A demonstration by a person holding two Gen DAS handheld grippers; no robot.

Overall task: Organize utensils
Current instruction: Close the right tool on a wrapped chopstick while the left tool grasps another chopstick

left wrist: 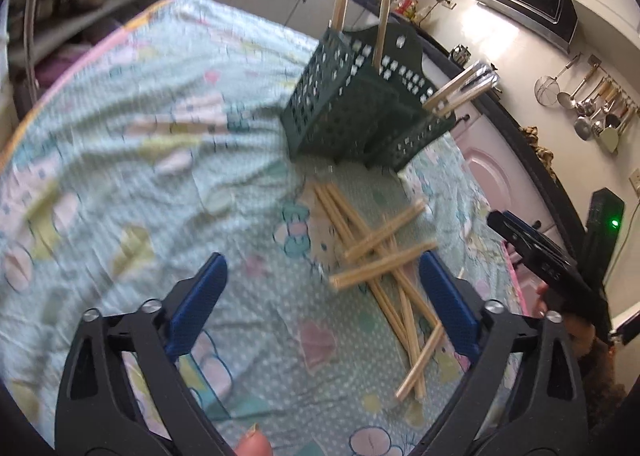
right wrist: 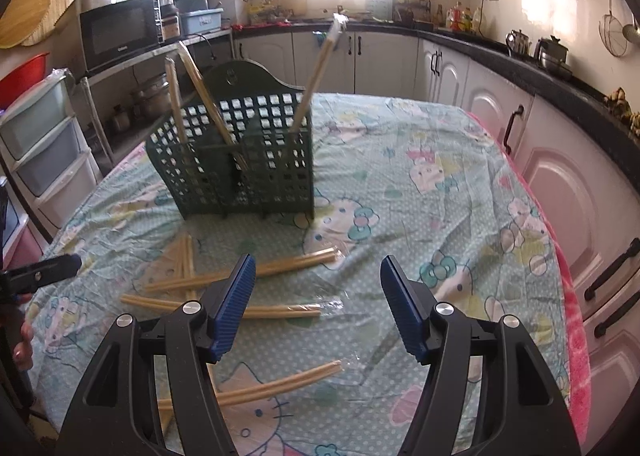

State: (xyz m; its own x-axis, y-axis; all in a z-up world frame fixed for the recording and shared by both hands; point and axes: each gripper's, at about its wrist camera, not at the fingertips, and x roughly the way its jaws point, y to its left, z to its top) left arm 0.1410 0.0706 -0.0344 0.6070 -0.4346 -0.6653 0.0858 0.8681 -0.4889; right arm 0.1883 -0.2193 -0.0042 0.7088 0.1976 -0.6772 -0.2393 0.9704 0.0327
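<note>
Many wrapped chopstick pairs (right wrist: 240,312) lie crossed in a heap on the cartoon tablecloth (right wrist: 440,183), just in front of the green holder (right wrist: 236,159). 3 pairs already stand up in its slots, so the heap likely goes there too. The left gripper (left wrist: 320,292) and the right gripper (right wrist: 316,304) both hang above the heap, claws wide and holding nothing. Because the sticks cross, lifting 1 pair may drag another.
</note>
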